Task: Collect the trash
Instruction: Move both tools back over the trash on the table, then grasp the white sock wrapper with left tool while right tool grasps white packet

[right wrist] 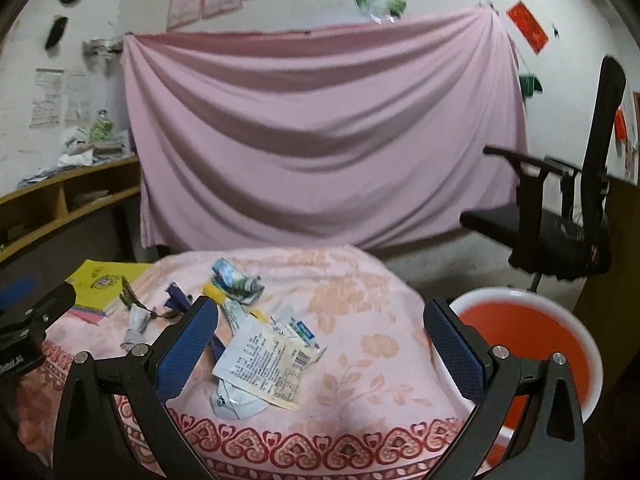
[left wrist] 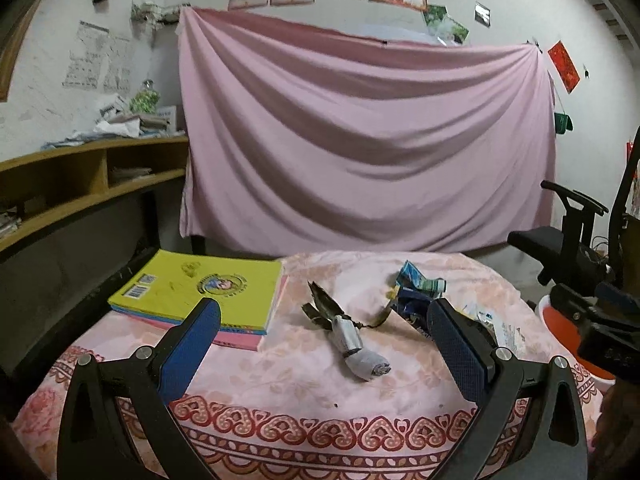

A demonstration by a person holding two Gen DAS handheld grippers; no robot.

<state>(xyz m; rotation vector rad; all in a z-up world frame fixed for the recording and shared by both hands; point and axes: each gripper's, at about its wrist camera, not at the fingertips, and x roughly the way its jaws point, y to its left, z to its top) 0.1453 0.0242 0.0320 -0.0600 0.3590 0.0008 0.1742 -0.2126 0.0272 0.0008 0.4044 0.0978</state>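
Observation:
Trash lies on a table with a pink flowered cloth [left wrist: 280, 364]. A grey rolled wrapper with dark leaf-like scraps [left wrist: 352, 340] lies between the fingers of my open, empty left gripper [left wrist: 324, 320]; it also shows in the right wrist view [right wrist: 138, 322]. A blue-green crumpled packet [left wrist: 420, 280] lies farther back [right wrist: 234, 278]. A white printed wrapper [right wrist: 268, 368] and dark blue wrapper [right wrist: 178, 300] lie before my open, empty right gripper [right wrist: 320, 320]. An orange bin with a white rim [right wrist: 532, 340] stands right of the table.
A yellow book on a pink one [left wrist: 200, 288] lies at the table's left. A wooden shelf [left wrist: 80, 176] stands left, a black office chair [right wrist: 568, 216] right. A pink sheet [left wrist: 360, 140] hangs on the back wall.

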